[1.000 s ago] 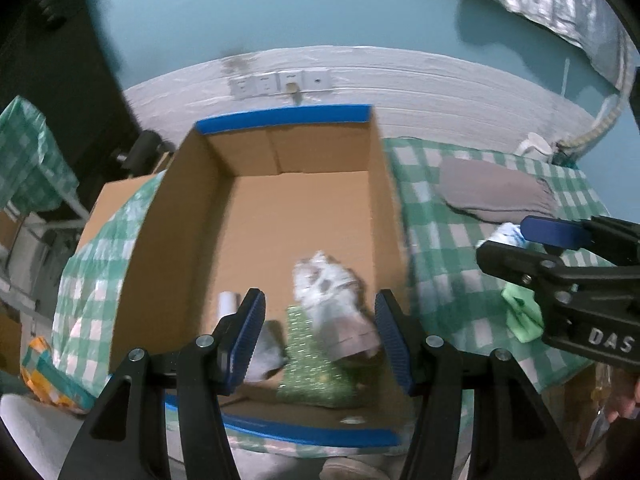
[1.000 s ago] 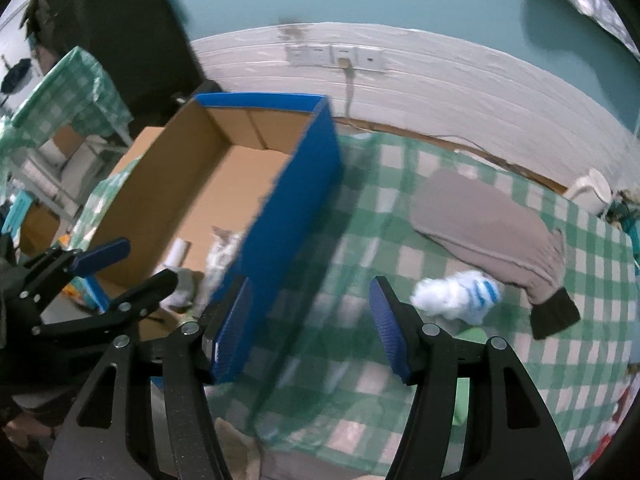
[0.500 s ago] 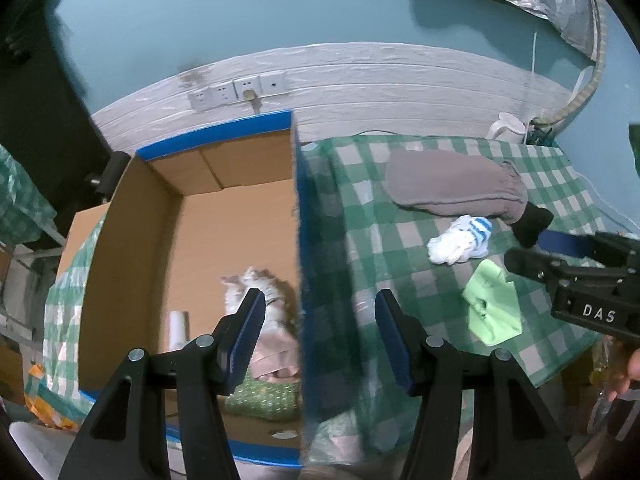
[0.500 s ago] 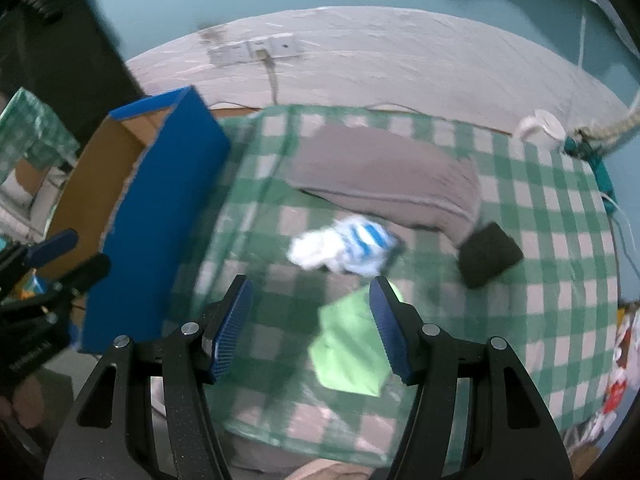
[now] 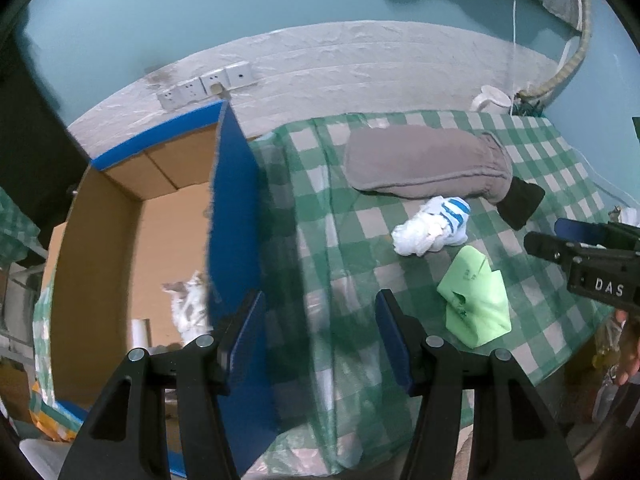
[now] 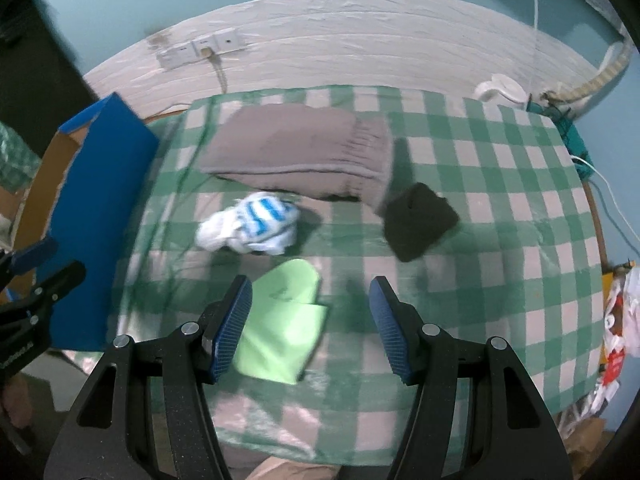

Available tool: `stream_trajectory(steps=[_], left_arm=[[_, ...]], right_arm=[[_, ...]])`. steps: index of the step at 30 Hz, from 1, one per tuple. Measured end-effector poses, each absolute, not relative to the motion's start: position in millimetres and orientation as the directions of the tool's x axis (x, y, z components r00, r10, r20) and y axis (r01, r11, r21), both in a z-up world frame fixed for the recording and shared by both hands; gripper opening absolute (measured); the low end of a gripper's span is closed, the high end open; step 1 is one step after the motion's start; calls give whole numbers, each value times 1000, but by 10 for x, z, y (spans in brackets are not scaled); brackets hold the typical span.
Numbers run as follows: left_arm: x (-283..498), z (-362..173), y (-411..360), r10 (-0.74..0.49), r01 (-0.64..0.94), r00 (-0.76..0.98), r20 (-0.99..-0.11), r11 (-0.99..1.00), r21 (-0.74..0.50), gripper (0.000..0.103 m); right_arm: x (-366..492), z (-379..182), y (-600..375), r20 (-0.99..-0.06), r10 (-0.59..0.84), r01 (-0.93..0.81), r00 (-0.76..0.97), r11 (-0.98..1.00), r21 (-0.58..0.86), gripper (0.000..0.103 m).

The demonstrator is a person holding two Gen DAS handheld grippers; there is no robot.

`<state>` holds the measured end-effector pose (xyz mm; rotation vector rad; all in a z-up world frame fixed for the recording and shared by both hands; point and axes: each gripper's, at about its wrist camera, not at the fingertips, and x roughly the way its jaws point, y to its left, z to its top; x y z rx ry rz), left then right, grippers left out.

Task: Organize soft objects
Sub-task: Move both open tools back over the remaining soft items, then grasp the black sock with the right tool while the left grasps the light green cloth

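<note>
A grey mitten with a black cuff (image 6: pixel 296 148) lies at the back of the green checked table (image 6: pixel 500 200). A white and blue sock ball (image 6: pixel 252 222) and a folded light green cloth (image 6: pixel 284 320) lie nearer. My right gripper (image 6: pixel 310 324) is open and empty above the table's front, the green cloth by its left finger. My left gripper (image 5: pixel 320 336) is open and empty beside the blue wall of the cardboard box (image 5: pixel 232 208). The box holds a white soft item (image 5: pixel 188 304). The left view also shows the mitten (image 5: pixel 428 164), sock ball (image 5: pixel 432 224) and green cloth (image 5: pixel 476 300).
A wall socket strip (image 6: pixel 200 46) and a cable sit behind the table. A white jug (image 6: pixel 500 88) stands at the back right corner. Bags (image 6: pixel 616 320) hang off the table's right edge.
Both grippers have swung right, away from the box. The left view now shows the table and its soft items. The right gripper has come over the green cloth. Both stay open.
</note>
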<state>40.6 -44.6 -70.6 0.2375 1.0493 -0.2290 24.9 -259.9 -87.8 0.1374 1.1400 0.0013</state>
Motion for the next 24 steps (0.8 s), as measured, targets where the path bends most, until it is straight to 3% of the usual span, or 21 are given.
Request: stream_trajectory(steps=[12,24], left_arm=[[540,-955,-836,-100,339,422,-901,939,55,58],[727,-1188,-1047,-101,342,386,-917,939,41,59]], right_arm=[[462,-1164,-3210,-919,20,163,394,982,91,62],[810,-1381,-3291,-920,15,143,391,987,76,62]])
